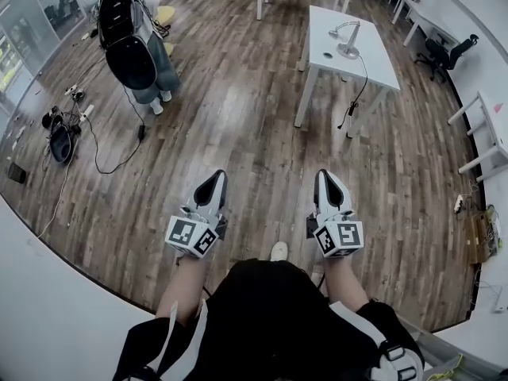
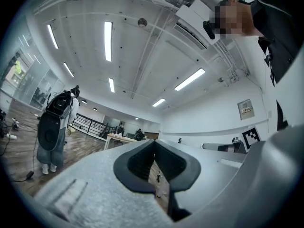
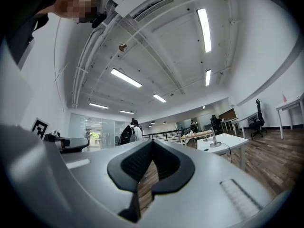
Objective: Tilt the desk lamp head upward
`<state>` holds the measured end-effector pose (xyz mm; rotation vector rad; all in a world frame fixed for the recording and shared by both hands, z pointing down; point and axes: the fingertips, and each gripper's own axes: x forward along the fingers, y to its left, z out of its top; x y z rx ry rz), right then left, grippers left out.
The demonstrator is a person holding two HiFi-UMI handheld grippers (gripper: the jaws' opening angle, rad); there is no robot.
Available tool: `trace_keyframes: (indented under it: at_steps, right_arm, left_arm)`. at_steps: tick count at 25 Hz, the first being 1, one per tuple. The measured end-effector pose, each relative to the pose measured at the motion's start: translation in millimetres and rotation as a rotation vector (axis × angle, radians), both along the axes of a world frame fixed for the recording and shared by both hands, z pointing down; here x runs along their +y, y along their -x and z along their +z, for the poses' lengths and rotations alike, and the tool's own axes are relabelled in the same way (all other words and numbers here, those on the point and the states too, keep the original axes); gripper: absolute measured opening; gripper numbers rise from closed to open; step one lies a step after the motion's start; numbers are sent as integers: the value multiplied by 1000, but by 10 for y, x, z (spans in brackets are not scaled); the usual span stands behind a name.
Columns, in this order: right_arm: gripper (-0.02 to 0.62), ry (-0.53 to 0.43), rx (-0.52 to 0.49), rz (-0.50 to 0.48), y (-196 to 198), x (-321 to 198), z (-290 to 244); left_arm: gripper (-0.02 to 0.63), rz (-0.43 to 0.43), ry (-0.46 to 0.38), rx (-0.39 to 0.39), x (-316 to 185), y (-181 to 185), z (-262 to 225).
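Honestly, the biggest risk from here is arriving at the desk lamp (image 1: 347,38) unprepared. The fingers of my left gripper (image 1: 214,182) are pressed together with nothing between them, and those of my right gripper (image 1: 327,182) are the same. If I come in like that, I judge I would only nudge the head, not take hold of it. A shove against that slim neck could slide the round base across the white surface (image 1: 373,63) or tip the whole lamp over. Its cable (image 1: 355,98) hangs off the near edge toward the wooden floor (image 1: 238,109), and catching it on the way in would drag the lamp. I would also expect trouble if I lift the head without steadying the base, since the lamp looks light.

The lamp is well ahead of my fingers, across a stretch of floor, and off to the right of both pairs, nearer the right ones. From along my right fingers (image 3: 152,146) it stands far beyond the tips and to their right, upright on the surface (image 3: 232,140). Along my left fingers (image 2: 154,146) I cannot pick it out.
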<state>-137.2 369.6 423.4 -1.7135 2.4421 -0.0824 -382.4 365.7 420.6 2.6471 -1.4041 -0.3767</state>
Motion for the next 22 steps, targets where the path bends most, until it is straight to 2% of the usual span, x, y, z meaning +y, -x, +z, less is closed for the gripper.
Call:
trace_keyframes:
  at_steps: [9, 15, 19, 22]
  right_arm:
    - [3, -22, -19, 108, -967, -431, 37]
    - [3, -35, -8, 171, -1513, -517, 2]
    - [3, -22, -3, 221, -1832, -489, 31]
    - [3, -13, -3, 248, -1981, -506, 68]
  left_arm:
    - [0, 91, -24, -5, -678, -936, -8]
    - [0, 135, -31, 16, -989, -1493, -3]
    - [0, 154, -47, 25, -1070, -1795, -61]
    - [0, 183, -29, 21, -1152, -1935, -37]
